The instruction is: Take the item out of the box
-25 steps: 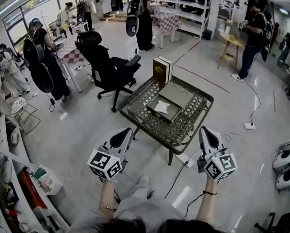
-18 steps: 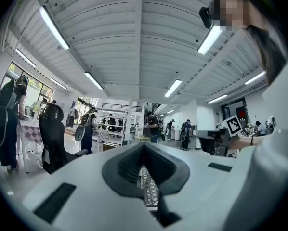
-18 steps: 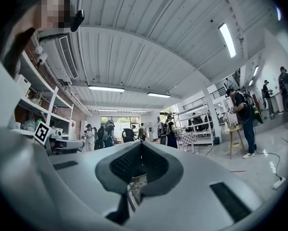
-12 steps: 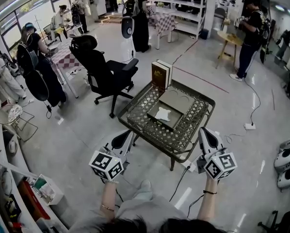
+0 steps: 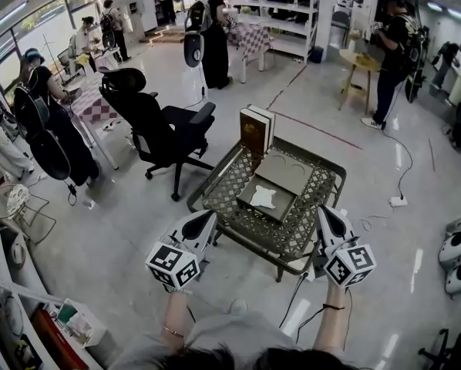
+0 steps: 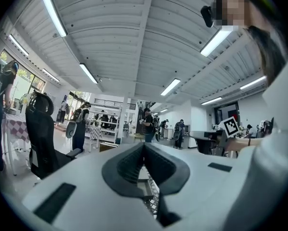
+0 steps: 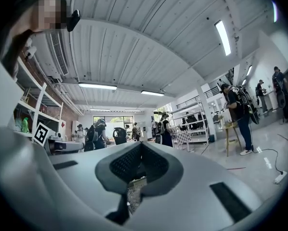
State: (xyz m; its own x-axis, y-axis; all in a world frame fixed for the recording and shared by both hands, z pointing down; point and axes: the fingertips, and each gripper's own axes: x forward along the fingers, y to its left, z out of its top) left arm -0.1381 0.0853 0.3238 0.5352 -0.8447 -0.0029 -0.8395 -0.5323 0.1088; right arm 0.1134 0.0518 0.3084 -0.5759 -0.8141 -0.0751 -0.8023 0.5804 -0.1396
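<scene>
An open grey box lies on a low lattice-top metal table, with a white item inside it and its grey lid lying just behind. My left gripper hovers before the table's near left edge, jaws shut with nothing between them. My right gripper hovers over the near right corner, also shut and empty. In both gripper views the closed jaws point level across the room, with only a strip of the table lattice showing under them.
A brown book-like case stands upright at the table's far edge. A black office chair stands left of the table. Cables and a power strip lie on the floor at right. Several people stand around the room. Shelves line the left wall.
The view has moved closer to the table. Both grippers have advanced toward its near edge, still shut.
</scene>
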